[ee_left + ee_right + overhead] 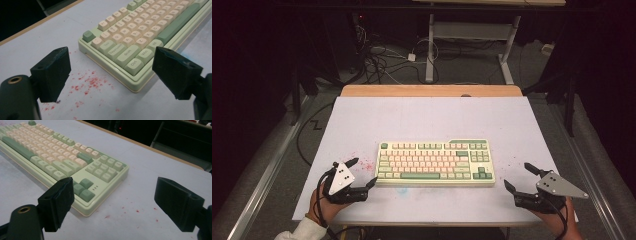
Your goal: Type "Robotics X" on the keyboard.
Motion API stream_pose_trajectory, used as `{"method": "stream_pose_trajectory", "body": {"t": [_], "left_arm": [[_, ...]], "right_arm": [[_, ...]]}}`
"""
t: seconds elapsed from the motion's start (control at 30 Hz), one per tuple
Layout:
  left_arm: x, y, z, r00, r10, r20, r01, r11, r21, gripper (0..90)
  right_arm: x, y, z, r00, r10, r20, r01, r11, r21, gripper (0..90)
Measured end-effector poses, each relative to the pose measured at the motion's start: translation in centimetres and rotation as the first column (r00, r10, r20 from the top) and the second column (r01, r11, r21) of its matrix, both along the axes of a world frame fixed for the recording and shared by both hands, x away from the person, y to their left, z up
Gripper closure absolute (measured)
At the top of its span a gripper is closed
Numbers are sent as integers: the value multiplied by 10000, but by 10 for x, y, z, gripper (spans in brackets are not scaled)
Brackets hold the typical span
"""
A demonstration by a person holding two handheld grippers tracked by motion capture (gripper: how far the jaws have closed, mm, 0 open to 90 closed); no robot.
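Both grippers sit at the near table edge, each held in a hand: left gripper (pixel 360 172) off the keyboard's near-left corner, right gripper (pixel 519 176) off its near-right corner. Jaws on both spread wide, nothing between them, no contact with anything. Jaw pads are matte black wedge blocks, chunky, with small screw holes; a brass insert shows at each base.

Keyboard (pixel 435 162) lies flat mid-table, long edge toward the person, just beside both grippers. Pale green glossy plastic case with rounded corners; sculpted keycaps in cream and two greens, long dark-green spacebar.

Table (pixel 427 115) has a flat matte pale-grey top with a wooden strip along the far edge. Red specks (pixel 87 83) scattered off the keyboard's left corner, fewer on the right.
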State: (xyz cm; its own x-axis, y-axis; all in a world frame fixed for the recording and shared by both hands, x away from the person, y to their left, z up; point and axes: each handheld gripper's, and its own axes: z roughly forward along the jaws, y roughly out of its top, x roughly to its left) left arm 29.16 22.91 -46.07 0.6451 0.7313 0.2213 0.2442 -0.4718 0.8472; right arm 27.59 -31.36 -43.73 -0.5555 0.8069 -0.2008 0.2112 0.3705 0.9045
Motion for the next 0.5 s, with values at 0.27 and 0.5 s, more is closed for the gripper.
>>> {"method": "stream_pose_trajectory", "body": {"t": [0.27, 0.5], "left_arm": [[-1, -1, 1, 9999, -86, -111, 86, 10000, 12, 148], [-3, 4, 3, 9991, 166, -388, -172, 9997, -163, 278]], "right_arm": [[0, 4, 2, 9998, 213, 24, -213, 9998, 54, 178], [4, 10, 5, 9994, 329, 104, -328, 9994, -78, 321]]}}
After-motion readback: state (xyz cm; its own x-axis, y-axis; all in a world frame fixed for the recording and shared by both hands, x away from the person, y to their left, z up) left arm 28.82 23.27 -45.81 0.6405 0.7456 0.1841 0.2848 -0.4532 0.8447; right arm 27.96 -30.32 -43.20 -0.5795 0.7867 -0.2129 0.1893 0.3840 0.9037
